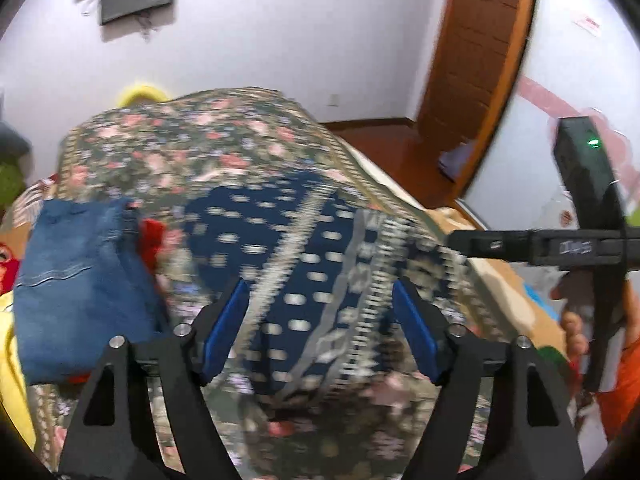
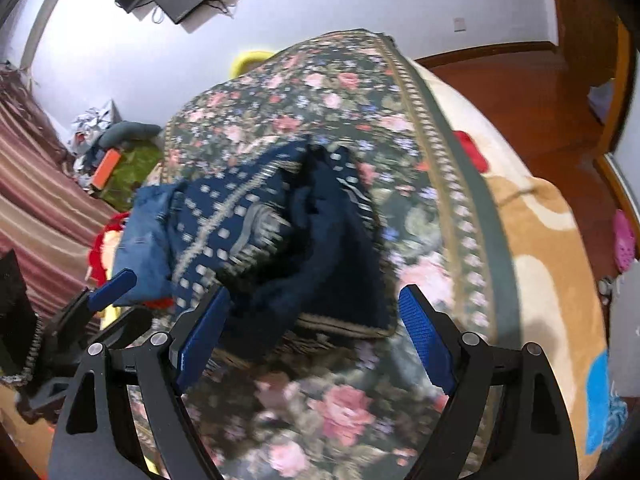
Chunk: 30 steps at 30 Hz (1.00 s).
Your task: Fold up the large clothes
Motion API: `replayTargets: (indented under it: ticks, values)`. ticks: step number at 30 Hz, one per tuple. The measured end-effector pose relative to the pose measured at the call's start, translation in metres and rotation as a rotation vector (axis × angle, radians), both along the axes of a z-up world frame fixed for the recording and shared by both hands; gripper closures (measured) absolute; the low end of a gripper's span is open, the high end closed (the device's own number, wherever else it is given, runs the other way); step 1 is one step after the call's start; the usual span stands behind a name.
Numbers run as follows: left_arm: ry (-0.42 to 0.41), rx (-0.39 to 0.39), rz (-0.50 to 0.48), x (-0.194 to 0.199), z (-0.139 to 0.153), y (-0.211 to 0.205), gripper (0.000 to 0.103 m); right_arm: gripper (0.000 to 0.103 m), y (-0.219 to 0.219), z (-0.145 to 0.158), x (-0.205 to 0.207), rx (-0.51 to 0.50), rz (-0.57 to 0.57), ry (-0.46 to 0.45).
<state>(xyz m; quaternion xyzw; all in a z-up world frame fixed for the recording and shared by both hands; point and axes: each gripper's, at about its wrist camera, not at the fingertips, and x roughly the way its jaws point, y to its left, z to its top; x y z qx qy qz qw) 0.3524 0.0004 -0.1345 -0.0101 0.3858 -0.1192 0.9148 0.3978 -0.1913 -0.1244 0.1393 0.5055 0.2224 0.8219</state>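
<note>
bed covered by a floral bedspread [image 2: 336,92], used as the flat work surface, so the garments are laid on it. beige blanket [image 2: 532,248] is seen under it at the right edge. navy patterned garment [image 2: 256,224] is lain in the middle of the bedspread, bunched and partly doubled over, dark inner side turned up at one part; fold judged as started, not flat yet. in the left wrist view the same garment [image 1: 304,264] is spread right under the jaws. folded blue jeans [image 1: 76,280] are set just beside it on the left, touching its edge, likely parked as a finished piece; something red [image 1: 152,240] is tucked between them, cannot be told what.

left gripper [image 1: 320,312] is held over the garment with jaws spread wide, nothing clamped, cloth only seen beyond the pads. right gripper [image 2: 316,328] is likewise gaping wide above the garment's near hem, nothing held. both are pointed down at the cloth, judged as placed for a fresh grasp of an edge.
</note>
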Motion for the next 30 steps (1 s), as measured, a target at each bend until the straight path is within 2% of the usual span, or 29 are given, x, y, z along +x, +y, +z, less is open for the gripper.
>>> replayTargets:
  ticks: [3, 8, 10, 12, 13, 20, 23, 25, 27, 28, 30]
  values:
    - [0.052, 0.002, 0.044, 0.01, -0.018, 0.015, 0.025, 0.019, 0.014, -0.001, 0.007, 0.014, 0.033, -0.001]
    - [0.168, 0.023, 0.011, 0.016, -0.062, 0.009, 0.024, 0.019, 0.028, -0.023, 0.019, 0.023, 0.054, 0.079]
    - [0.171, 0.045, 0.011, 0.012, -0.078, 0.002, 0.016, 0.019, 0.029, -0.029, 0.02, 0.036, 0.058, 0.108]
    - [0.156, 0.067, 0.025, 0.008, -0.088, -0.002, 0.012, 0.019, 0.028, -0.034, 0.02, 0.036, 0.053, 0.135]
    - [0.156, 0.065, 0.023, 0.008, -0.09, -0.002, 0.009, 0.019, 0.027, -0.035, 0.019, 0.037, 0.051, 0.139]
    - [0.182, 0.03, 0.029, 0.017, -0.099, 0.003, 0.005, 0.018, 0.029, -0.028, 0.022, 0.011, 0.075, 0.088]
    - [0.195, -0.001, 0.036, 0.019, -0.099, 0.007, 0.005, 0.017, 0.033, -0.045, 0.031, -0.019, 0.083, 0.121]
    - [0.211, -0.028, 0.046, 0.021, -0.099, 0.013, 0.005, 0.017, 0.036, -0.067, 0.039, -0.04, 0.069, 0.184]
    - [0.221, -0.047, 0.052, 0.018, -0.099, 0.018, 0.005, 0.017, 0.038, -0.082, 0.043, -0.014, 0.074, 0.207]
    - [0.221, -0.054, 0.056, 0.017, -0.097, 0.021, 0.005, 0.019, 0.038, -0.085, 0.045, -0.001, 0.077, 0.2]
    - [0.211, -0.062, 0.056, 0.013, -0.091, 0.026, 0.005, 0.038, 0.042, -0.082, 0.045, 0.015, 0.098, 0.161]
